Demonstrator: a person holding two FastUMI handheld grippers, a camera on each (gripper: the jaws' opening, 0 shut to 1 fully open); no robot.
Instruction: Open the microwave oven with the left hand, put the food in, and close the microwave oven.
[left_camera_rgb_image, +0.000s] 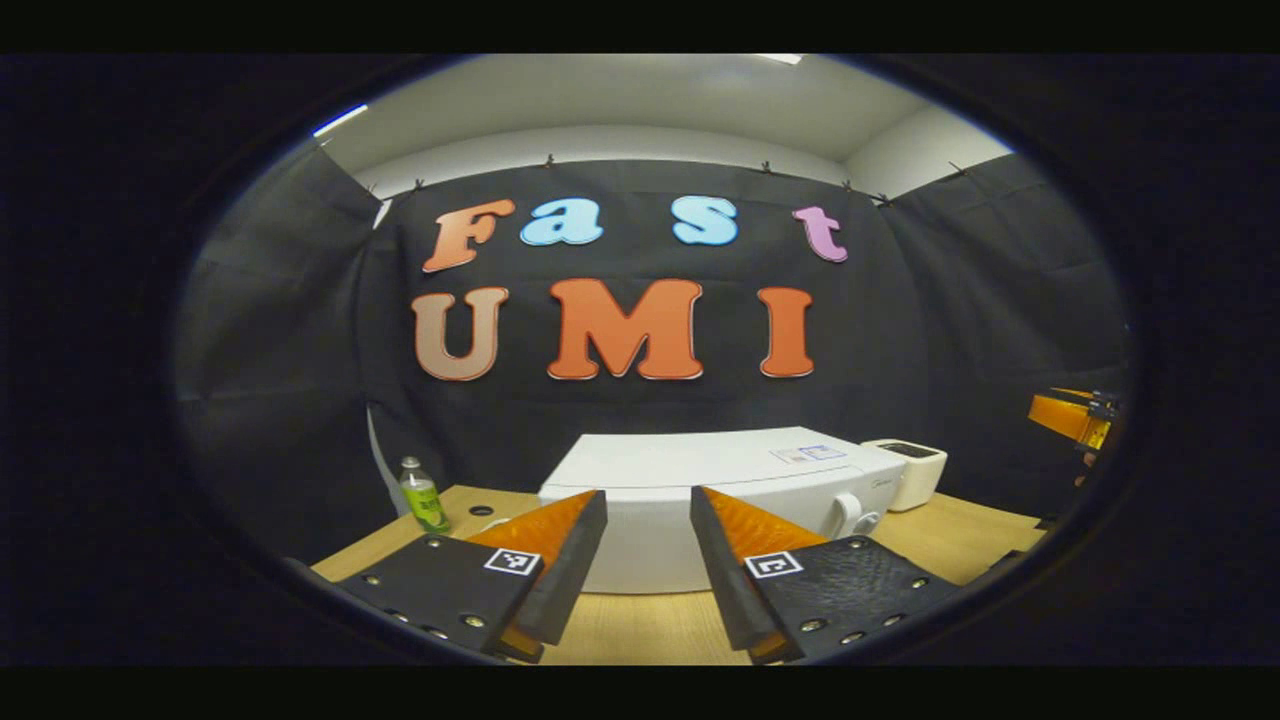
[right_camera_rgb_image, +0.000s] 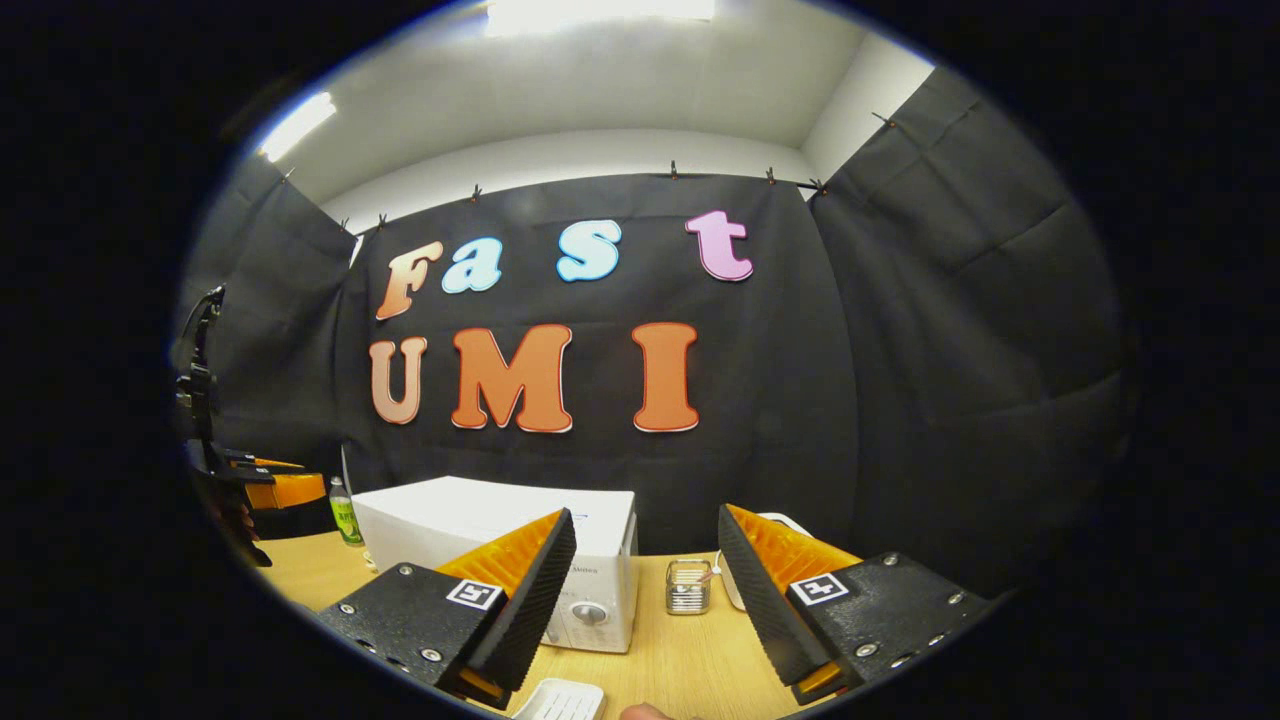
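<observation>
Microwave (left_camera_rgb_image: 700, 500) is sitting shut on the table (left_camera_rgb_image: 650, 625), w/ left gripper (left_camera_rgb_image: 648, 560) hovering in front, fingers spread, holding nothing. Right gripper (right_camera_rgb_image: 647, 590) is also hanging spread & empty. Risk: left fingers are missing the door edge and shoving the oven back, bumping the bottle (left_camera_rgb_image: 424, 494) beside it.

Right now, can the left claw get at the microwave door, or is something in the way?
Probably yes. The left claw is open and points straight at the white microwave, with only bare wooden tabletop between them. The green bottle stands off to the side, clear of the path. The door looks closed.
</observation>
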